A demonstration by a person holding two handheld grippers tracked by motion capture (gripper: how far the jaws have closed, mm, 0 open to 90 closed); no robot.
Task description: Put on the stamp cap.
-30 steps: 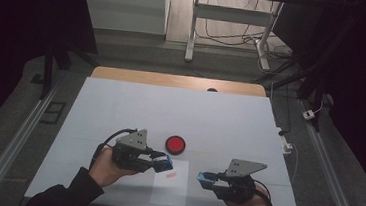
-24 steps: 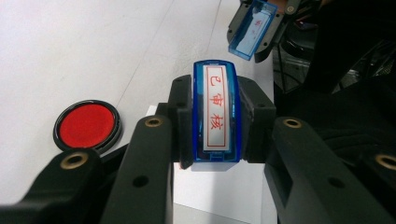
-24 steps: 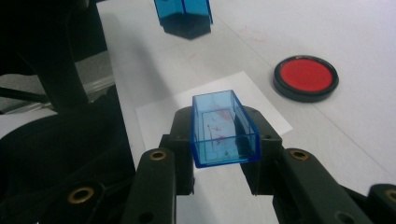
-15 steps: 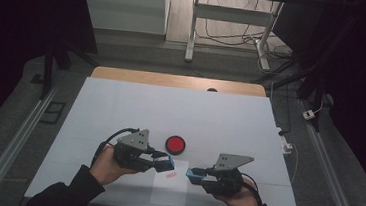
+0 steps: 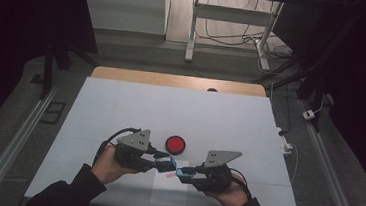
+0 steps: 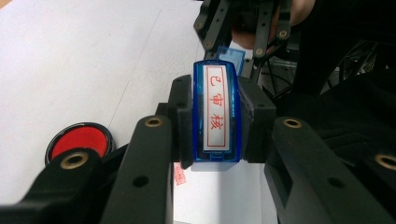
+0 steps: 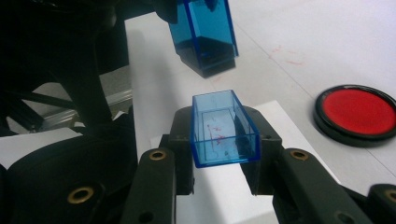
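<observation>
Both grippers hang low over the near edge of the table, tips facing each other and almost meeting. Left gripper (image 5: 165, 160) has its jaws clamped on a blue stamp (image 6: 216, 113), whose label with red characters faces that gripper's camera; the right gripper view shows the same stamp (image 7: 204, 32) from the other side, its dark base pointing toward the cap. Right gripper (image 5: 183, 173) is clamped on a clear blue cap (image 7: 224, 127), open side up, with faint red ink smears inside. Stamp and cap sit just apart, above a white sheet of paper (image 5: 169, 192) lying at the near edge of the table (image 5: 120, 107). A small red print (image 6: 179, 174) marks the paper under the stamp. A round red ink pad (image 5: 175, 144) rests on the table just beyond the two tips, nearer the middle.
</observation>
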